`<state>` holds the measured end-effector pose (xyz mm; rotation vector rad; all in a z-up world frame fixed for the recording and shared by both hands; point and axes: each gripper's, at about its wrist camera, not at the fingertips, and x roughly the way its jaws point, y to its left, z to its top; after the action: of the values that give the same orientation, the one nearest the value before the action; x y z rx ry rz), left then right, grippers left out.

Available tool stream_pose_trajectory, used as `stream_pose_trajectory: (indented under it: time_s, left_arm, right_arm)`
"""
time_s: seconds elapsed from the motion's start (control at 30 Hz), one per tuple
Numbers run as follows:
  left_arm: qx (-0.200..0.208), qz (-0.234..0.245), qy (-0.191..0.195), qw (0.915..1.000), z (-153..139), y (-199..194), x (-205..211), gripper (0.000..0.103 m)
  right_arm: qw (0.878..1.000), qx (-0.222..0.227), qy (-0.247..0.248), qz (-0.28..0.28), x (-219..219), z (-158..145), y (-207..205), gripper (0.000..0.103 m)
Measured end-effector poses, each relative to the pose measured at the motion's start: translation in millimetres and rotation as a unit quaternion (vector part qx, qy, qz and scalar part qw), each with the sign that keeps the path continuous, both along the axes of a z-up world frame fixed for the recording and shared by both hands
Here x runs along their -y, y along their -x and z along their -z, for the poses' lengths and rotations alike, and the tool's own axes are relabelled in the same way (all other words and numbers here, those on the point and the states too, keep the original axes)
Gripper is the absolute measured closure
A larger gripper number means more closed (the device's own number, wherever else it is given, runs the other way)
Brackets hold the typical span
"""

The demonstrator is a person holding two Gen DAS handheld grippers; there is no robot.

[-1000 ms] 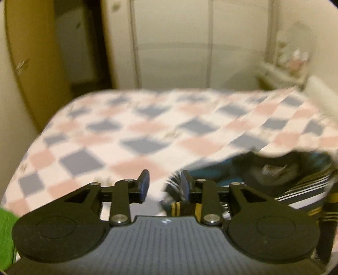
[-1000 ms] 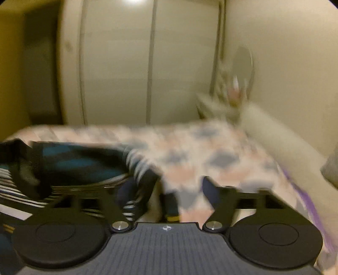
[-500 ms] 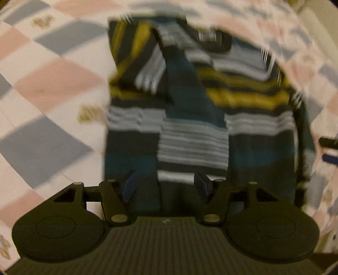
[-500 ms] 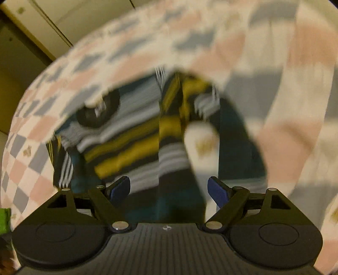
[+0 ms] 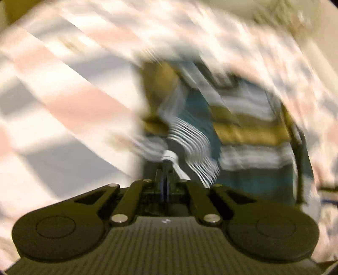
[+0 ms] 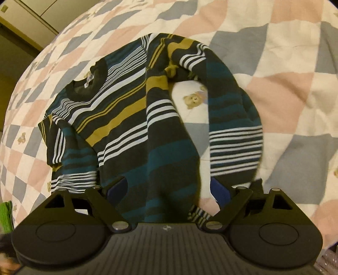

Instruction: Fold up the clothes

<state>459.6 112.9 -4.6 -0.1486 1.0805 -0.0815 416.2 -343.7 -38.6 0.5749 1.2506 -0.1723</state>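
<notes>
Sweater (image 6: 135, 118) lies flat on quilt (image 6: 285, 69), collar toward far left in R wrist view, hem nearest the cam. One sleeve loops out to the right and back, leaving a bare patch of quilt w/ bear print inside the loop. Other sleeve lies folded along the left edge of the body.

R gripper (image 6: 169, 190): jaws wide apart, holding nothing; blue pads sit either side of the hem area, just above the cloth. Contact w/ fabric can't be confirmed. Right sleeve cuff ends just beside the right pad.

L gripper (image 5: 168, 169): fingers drawn together, w/ a pale strip of cloth at the tips; appears clamped on the sweater (image 5: 243, 127) near a striped sleeve edge. View heavily smeared, so exact grip point unclear.

Room: quilt shows open on the far, left and right sides of the garment. Green item (image 6: 5, 213) at lower-left edge of R view, apart from sweater. Cabinet (image 6: 25, 17) beyond the bed's far-left edge.
</notes>
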Motion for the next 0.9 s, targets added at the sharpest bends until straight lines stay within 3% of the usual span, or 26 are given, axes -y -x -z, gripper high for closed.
stream_pose_trajectory:
  time_s: [0.1,0.17,0.27,0.3,0.37,0.43,0.53,0.6,0.73,0.83,0.9]
  left_arm:
    - [0.042,-0.111,-0.059,0.9911,-41,9,-106,0.102]
    - [0.033,-0.207,-0.127,0.9695,-48,19,-177,0.101]
    - [-0.026,-0.307,-0.172,0.9357,-33,48,-252,0.081]
    - [-0.045,-0.337,-0.185,0.9222,-28,58,-275,0.084]
    - [-0.063,-0.349,-0.159,0.9215,-15,83,-280,0.081]
    - [-0.086,-0.322,-0.123,0.9346,6,107,-258,0.076]
    - [-0.133,-0.249,-0.045,0.9583,44,131,-197,0.076]
    - [-0.156,-0.194,0.012,0.9685,67,148,-146,0.075]
    - [-0.178,-0.151,0.088,0.9683,92,172,-72,0.059]
    - [-0.181,-0.149,0.096,0.9675,103,185,-49,0.055]
    - [-0.177,-0.159,0.099,0.9661,109,192,-41,0.051]
  right_arm:
    - [1.0,0.006,0.008,0.002,-1,-8,11,0.015]
    - [1.0,0.007,0.011,0.005,-2,-11,19,0.015]
    - [1.0,0.008,0.01,0.009,-6,-13,32,0.014]
    - [1.0,0.008,0.011,0.007,-8,-13,37,0.014]
    - [1.0,0.007,0.012,0.003,-11,-13,47,0.014]
    - [1.0,0.007,0.015,0.003,-12,-13,58,0.014]
    - [1.0,0.002,0.015,0.01,-6,-9,79,0.014]
    - [1.0,-0.001,0.013,0.018,1,-6,95,0.014]
    - [0.999,-0.003,-0.01,0.033,20,6,130,0.017]
    - [0.998,-0.003,-0.044,0.045,35,21,154,0.02]
    - [0.996,-0.001,-0.073,0.047,43,35,166,0.03]
